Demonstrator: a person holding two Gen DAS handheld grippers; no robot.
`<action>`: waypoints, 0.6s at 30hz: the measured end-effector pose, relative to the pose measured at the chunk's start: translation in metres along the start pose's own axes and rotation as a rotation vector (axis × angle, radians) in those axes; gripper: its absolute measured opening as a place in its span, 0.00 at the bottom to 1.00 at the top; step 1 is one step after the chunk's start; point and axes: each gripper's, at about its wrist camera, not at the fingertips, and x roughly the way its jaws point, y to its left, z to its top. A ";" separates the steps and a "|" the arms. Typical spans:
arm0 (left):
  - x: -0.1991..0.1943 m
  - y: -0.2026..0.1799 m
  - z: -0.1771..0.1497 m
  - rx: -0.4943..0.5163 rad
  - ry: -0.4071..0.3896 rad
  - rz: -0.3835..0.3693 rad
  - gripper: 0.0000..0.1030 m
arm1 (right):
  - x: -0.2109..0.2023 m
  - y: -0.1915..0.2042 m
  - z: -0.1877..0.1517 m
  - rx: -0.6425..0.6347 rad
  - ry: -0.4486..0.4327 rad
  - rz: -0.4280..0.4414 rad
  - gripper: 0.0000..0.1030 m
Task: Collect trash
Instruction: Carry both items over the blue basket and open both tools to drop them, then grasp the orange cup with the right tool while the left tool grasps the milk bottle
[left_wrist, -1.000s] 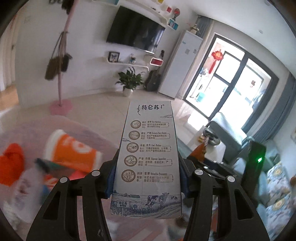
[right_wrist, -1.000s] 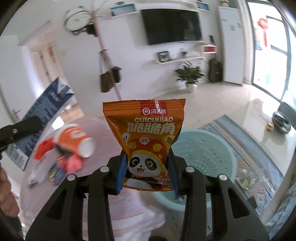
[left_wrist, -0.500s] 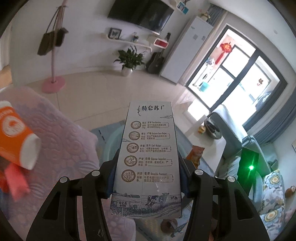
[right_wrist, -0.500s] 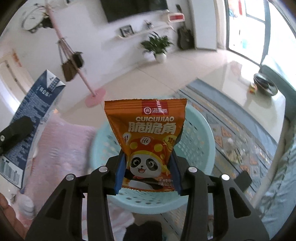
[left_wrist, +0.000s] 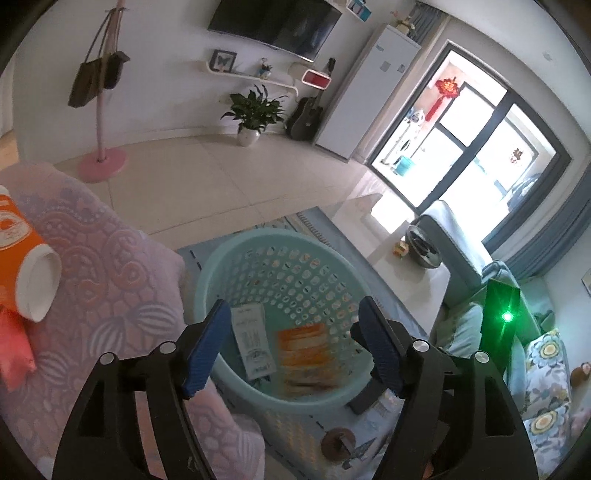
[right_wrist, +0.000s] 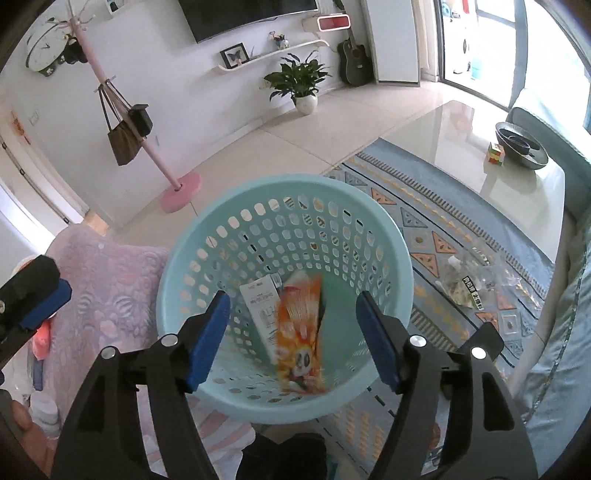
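- With both jaws just opened and nothing between them, the left gripper (left_wrist: 291, 343) and right gripper (right_wrist: 291, 336) hang empty over the basket (right_wrist: 391, 236).
- Inside the basket lie the milk carton (right_wrist: 260, 299) and snack bag (right_wrist: 301, 332).
- Judged light: carton stiff, gripped across its sides; bag soft, slippery, pinched at a seam.
- An orange cup (left_wrist: 22, 258) remains on the pink cloth's (left_wrist: 110, 280) left edge.

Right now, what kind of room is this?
It looks like a living room in a home. A television hangs on the wall, a potted plant stands on the tiled floor, and a guitar leans nearby. A laundry-style basket sits on a patterned rug.
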 end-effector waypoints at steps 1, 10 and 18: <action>-0.004 -0.002 -0.001 -0.001 -0.005 -0.005 0.68 | -0.004 0.002 0.000 -0.003 -0.006 0.000 0.66; -0.077 -0.013 -0.013 0.036 -0.125 -0.049 0.68 | -0.061 0.049 -0.011 -0.106 -0.113 0.040 0.66; -0.156 0.009 -0.031 0.024 -0.255 -0.029 0.68 | -0.109 0.125 -0.034 -0.274 -0.205 0.154 0.66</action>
